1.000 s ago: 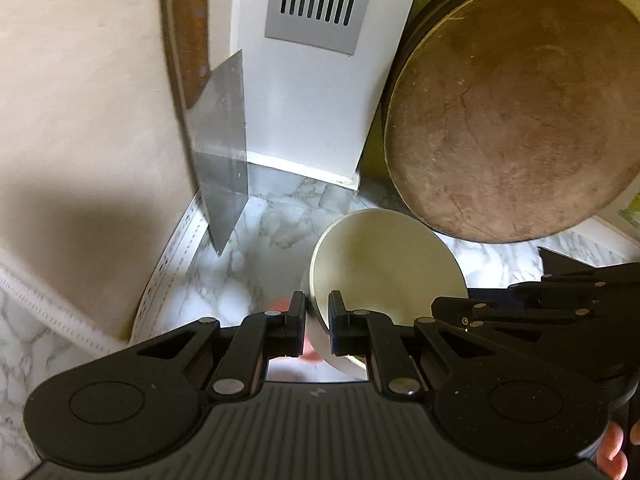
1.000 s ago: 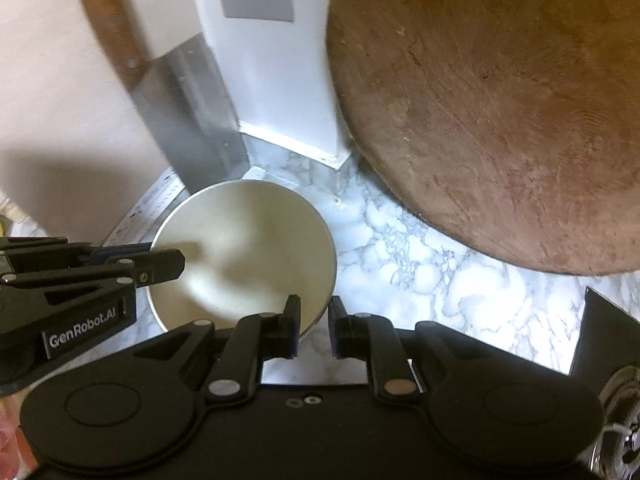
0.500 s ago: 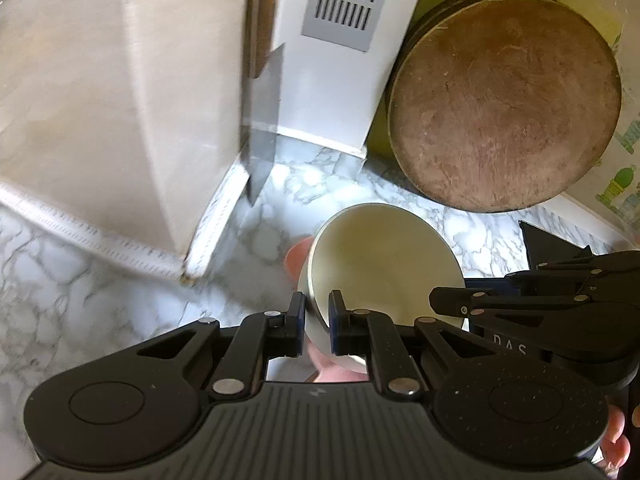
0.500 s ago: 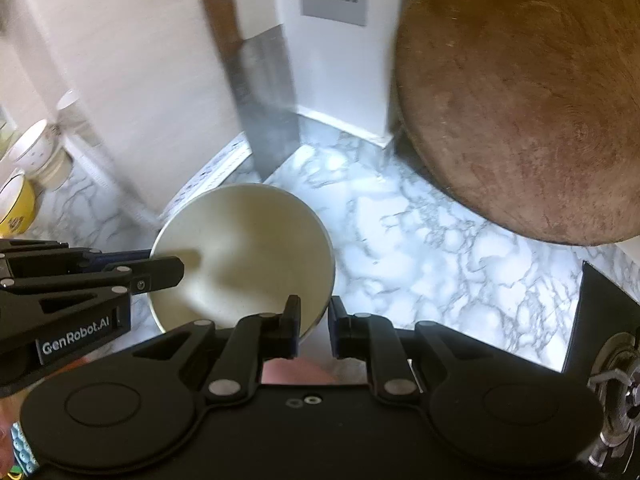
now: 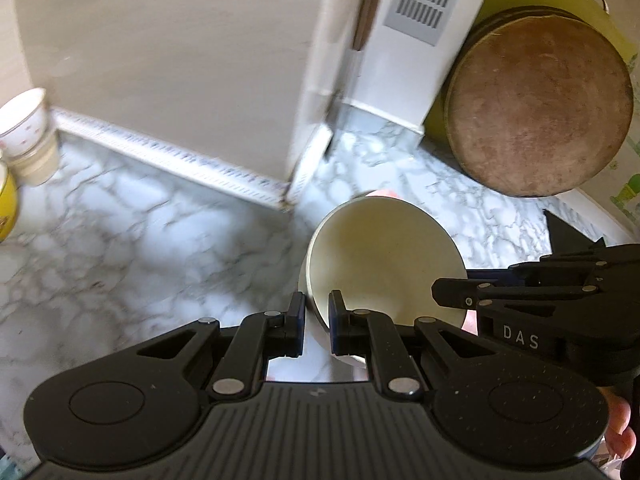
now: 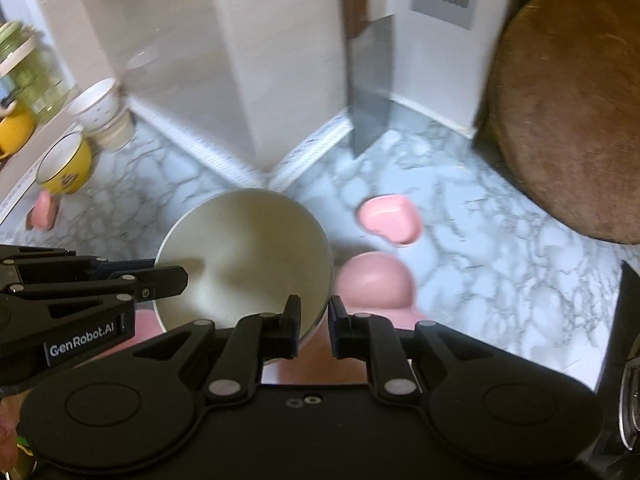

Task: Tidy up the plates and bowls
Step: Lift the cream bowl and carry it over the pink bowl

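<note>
Cream bowl (image 6: 244, 256) empty, clamped by both claws.

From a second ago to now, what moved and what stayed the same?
Both grippers carried the cream bowl away from the corner with the cleaver and the round wooden board, out over the marble counter. New things came into view: pink heart-shaped dishes, a yellow cup and a white bowl. The left gripper and right gripper stayed clamped on opposite sides of the bowl's rim.
</note>
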`<action>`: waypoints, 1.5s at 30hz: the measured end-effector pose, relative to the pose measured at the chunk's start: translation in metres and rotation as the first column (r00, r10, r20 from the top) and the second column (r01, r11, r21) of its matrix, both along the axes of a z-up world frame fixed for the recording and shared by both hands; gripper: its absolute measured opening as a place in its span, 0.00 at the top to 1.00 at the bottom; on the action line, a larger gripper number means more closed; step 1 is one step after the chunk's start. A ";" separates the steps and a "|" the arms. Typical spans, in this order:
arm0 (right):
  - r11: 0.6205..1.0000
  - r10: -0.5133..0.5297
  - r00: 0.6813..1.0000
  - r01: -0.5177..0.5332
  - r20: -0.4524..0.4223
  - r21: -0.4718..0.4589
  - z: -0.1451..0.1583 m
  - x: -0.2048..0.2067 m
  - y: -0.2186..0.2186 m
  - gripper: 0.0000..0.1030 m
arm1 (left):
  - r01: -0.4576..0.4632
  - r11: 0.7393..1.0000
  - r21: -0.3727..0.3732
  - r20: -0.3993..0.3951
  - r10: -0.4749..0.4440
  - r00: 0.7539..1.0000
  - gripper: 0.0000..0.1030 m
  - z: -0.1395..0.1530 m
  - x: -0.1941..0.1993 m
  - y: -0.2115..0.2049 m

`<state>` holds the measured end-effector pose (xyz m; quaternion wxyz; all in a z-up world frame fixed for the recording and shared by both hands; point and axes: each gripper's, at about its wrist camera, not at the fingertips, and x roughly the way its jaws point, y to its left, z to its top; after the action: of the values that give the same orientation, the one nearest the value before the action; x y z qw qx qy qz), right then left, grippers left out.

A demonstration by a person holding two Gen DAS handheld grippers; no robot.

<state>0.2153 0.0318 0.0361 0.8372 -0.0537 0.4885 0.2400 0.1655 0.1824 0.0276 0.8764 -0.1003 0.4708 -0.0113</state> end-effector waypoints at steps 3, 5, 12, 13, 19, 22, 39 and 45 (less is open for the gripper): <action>1.000 0.024 1.000 -0.024 -0.011 0.000 -0.003 -0.009 0.015 0.87 | -0.024 1.000 0.002 -0.012 0.024 1.000 0.90 -0.001 -0.011 0.012; 0.999 0.036 0.999 -0.036 -0.014 -0.001 -0.005 -0.016 0.024 0.87 | -0.036 0.999 0.002 -0.020 0.037 0.999 0.90 -0.004 -0.021 0.021; 0.996 0.091 0.995 -0.091 -0.037 -0.006 -0.014 -0.035 0.054 0.87 | -0.084 0.996 -0.003 -0.055 0.083 0.995 0.90 -0.016 -0.047 0.050; 0.995 0.096 0.994 -0.096 -0.043 -0.007 -0.015 -0.038 0.057 0.87 | -0.088 0.996 -0.004 -0.058 0.088 0.994 0.90 -0.017 -0.051 0.052; 0.991 0.132 0.989 -0.134 -0.072 -0.015 -0.022 -0.050 0.072 0.87 | -0.107 0.994 0.008 -0.084 0.107 0.991 0.90 -0.024 -0.066 0.064; 0.989 0.143 0.986 -0.145 -0.090 -0.018 -0.027 -0.054 0.077 0.87 | -0.110 0.994 0.016 -0.103 0.111 0.989 0.90 -0.029 -0.072 0.066; 0.987 0.155 0.979 -0.161 -0.134 -0.030 -0.041 -0.062 0.090 0.87 | -0.121 0.993 0.010 -0.164 0.121 0.979 0.90 -0.050 -0.084 0.075; 0.987 0.153 0.977 -0.158 -0.148 -0.029 -0.044 -0.061 0.091 0.86 | -0.120 0.993 0.004 -0.168 0.119 0.979 0.90 -0.053 -0.084 0.076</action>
<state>0.1546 0.1226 -0.0077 0.7769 -0.0912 0.5471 0.2980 0.0811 0.2588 -0.0253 0.8324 -0.1317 0.5361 0.0483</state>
